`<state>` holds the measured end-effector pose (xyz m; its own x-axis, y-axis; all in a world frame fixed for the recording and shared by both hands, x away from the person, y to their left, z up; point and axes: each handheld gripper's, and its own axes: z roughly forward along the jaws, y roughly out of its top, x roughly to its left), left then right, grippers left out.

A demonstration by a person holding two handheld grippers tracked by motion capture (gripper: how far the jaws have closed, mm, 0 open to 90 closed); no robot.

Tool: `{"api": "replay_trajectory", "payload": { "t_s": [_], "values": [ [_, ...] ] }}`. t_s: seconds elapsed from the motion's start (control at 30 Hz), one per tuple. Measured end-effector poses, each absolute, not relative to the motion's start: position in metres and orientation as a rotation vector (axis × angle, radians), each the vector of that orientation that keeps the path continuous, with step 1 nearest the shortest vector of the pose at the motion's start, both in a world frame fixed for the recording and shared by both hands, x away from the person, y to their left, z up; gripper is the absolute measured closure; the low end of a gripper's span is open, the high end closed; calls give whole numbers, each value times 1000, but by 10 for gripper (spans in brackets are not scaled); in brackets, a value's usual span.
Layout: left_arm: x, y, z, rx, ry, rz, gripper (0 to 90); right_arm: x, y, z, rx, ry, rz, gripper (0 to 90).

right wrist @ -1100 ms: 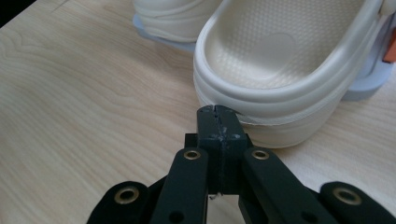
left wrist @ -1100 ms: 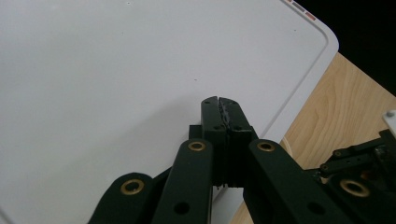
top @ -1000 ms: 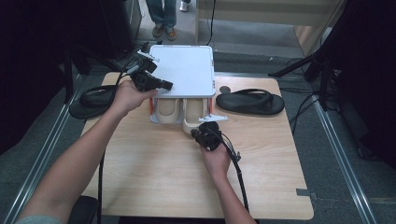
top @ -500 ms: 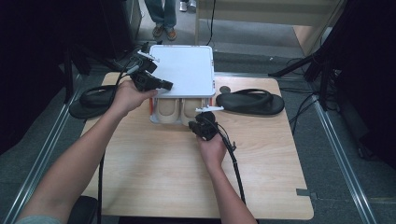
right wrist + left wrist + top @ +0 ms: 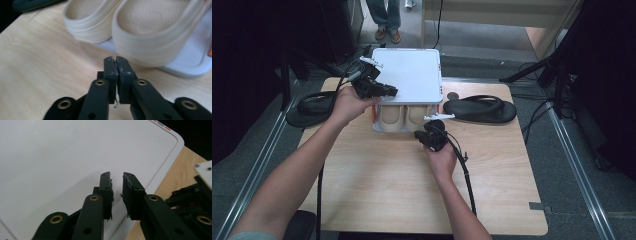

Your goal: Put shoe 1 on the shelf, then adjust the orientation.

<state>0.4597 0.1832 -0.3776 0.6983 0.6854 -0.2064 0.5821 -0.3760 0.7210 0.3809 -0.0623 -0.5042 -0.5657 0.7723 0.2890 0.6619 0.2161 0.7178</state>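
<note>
Lid (image 5: 62, 157) under slightly spread left fingers (image 5: 106, 192); sandals (image 5: 155, 32) beyond pressed-together right fingers (image 5: 124, 72).

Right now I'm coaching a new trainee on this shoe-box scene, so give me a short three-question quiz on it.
1. True or false: the right gripper grips a beige slipper.
2. Over what does the left gripper hang? A) the white lid B) a black sandal C) bare table
3. How many beige slippers lie under the lid's near edge?

Key:
1. False; its jaws are shut on nothing, just short of the slipper.
2. A
3. Two, side by side.
</note>
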Motion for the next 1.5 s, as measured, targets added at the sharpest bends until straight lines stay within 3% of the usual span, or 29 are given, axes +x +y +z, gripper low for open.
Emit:
{"api": "replay_trajectory", "payload": {
  "t_s": [0.27,0.37,0.53,1.13,1.33,1.5],
  "values": [
    [453,197,-366,2034,1046,113,565,355,-85,-490,1324,2375,1377,681],
    [447,206,-361,2016,1059,134,529,345,-93,-486,1269,2388,1412,569],
    [439,225,-357,1983,1110,146,467,333,-108,-485,1228,2382,1476,499],
    [411,288,-368,1911,1257,234,465,313,-132,-484,1138,2403,1462,481],
    [410,302,-382,1886,1282,254,509,311,-139,-487,1166,2401,1460,505],
    [417,312,-397,1892,1316,274,601,311,-141,-489,1180,2398,1460,505]
  ]
}}
